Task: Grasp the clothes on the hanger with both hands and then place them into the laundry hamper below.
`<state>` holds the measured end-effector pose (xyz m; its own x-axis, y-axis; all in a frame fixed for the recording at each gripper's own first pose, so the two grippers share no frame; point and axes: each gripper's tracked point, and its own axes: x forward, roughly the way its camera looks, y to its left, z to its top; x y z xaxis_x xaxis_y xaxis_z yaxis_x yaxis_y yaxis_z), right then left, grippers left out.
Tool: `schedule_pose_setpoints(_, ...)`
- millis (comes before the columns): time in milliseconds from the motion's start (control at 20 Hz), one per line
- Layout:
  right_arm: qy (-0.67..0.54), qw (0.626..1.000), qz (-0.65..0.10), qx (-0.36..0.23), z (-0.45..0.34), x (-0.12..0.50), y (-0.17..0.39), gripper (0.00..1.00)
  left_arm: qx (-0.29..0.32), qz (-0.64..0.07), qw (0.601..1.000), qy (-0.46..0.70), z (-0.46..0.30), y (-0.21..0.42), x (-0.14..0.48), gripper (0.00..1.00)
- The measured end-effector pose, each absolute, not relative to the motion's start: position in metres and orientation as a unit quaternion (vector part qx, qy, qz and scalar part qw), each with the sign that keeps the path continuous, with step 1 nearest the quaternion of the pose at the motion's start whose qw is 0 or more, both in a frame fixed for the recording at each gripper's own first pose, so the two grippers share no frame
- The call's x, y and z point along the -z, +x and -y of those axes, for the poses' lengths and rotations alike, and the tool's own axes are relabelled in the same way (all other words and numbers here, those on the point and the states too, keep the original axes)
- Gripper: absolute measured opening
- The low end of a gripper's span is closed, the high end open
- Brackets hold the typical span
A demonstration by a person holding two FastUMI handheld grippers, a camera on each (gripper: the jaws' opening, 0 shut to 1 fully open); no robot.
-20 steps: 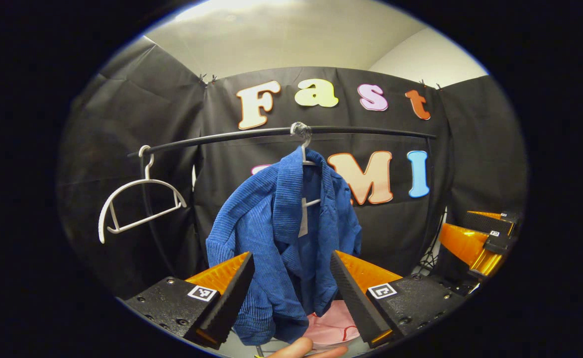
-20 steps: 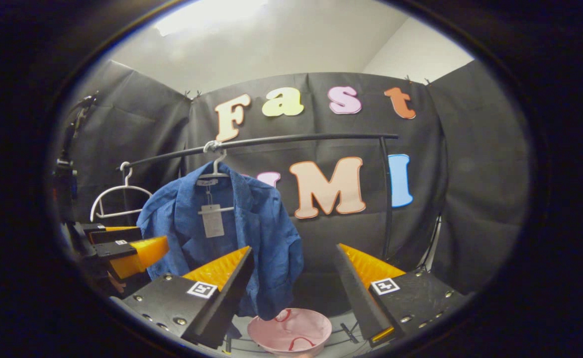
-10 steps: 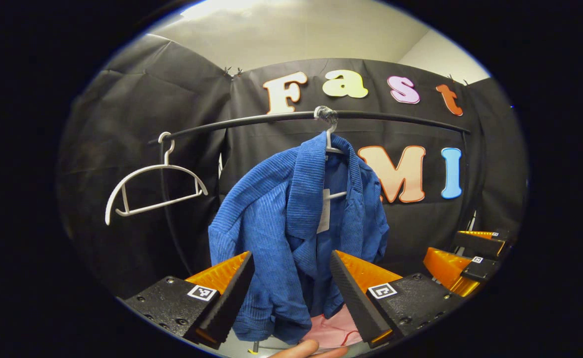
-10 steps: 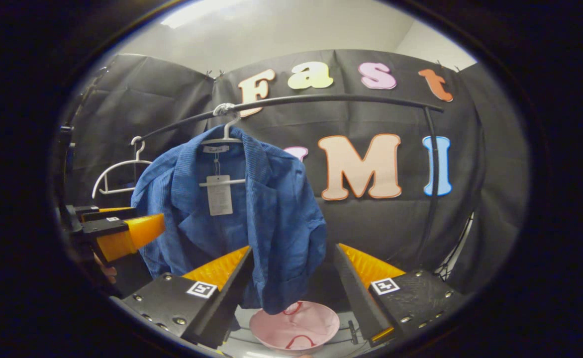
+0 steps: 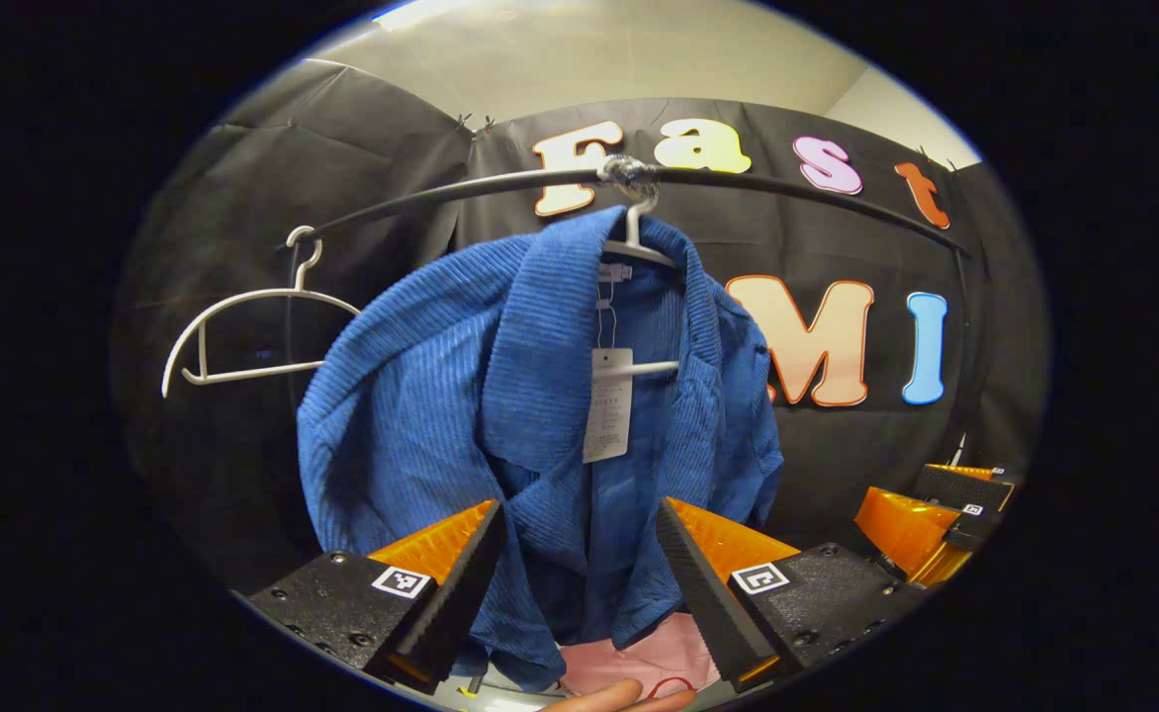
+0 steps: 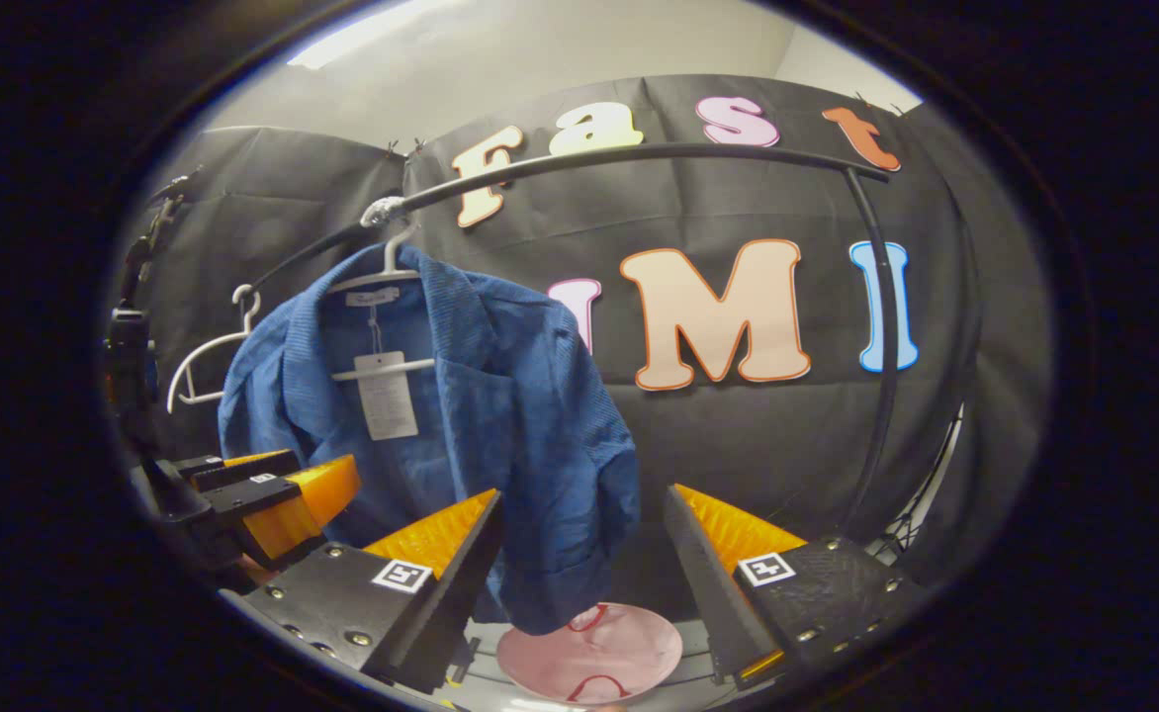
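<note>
A blue ribbed jacket (image 5: 500,415) (image 6: 500,415) with a paper tag hangs on a white hanger (image 5: 634,242) (image 6: 387,272) from a black rail (image 5: 461,193) (image 6: 639,153). Below it stands a pink laundry hamper (image 6: 589,655) (image 5: 639,665). In the left gripper view my left gripper (image 5: 579,524) is open close in front of the jacket's lower front, touching nothing. My right gripper (image 6: 584,514) is open by the jacket's right sleeve, with the sleeve's hem hanging between its fingers without contact. The right gripper also shows at the right (image 5: 921,529) of the left gripper view, and the left gripper at the left (image 6: 283,489) of the right gripper view.
An empty white hanger (image 5: 243,326) (image 6: 206,351) hangs at the rail's left end. The rail bends down into a black upright (image 6: 881,326) on the right. A fingertip (image 5: 619,697) shows at the bottom edge of the left gripper view.
Both grippers have moved closer to the jacket, which now looks larger and higher in both views. Both have stayed open.
</note>
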<state>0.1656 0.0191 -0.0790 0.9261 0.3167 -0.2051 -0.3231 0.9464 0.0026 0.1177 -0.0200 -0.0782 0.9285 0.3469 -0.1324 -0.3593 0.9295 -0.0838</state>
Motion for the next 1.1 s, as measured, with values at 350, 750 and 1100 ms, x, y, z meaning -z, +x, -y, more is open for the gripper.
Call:
schedule_pose_setpoints(350, -0.029, 0.971, -0.118, -0.206, -0.053, 0.103, 0.176, 0.97, -0.249, -0.077, 0.965, -0.004, -0.016, 0.119, 0.108, 0.93)
schedule_pose_setpoints(750, -0.027, 0.966, -0.12, -0.226, -0.068, 0.107, 0.206, 0.97, -0.264, -0.075, 0.961, -0.028, -0.044, 0.175, 0.107, 0.89)
schedule_pose_setpoints(1100, -0.006, 0.958, -0.118, -0.261, -0.127, 0.113, 0.221, 0.97, -0.231, -0.1, 0.967, -0.029, -0.048, 0.149, 0.111, 0.18)
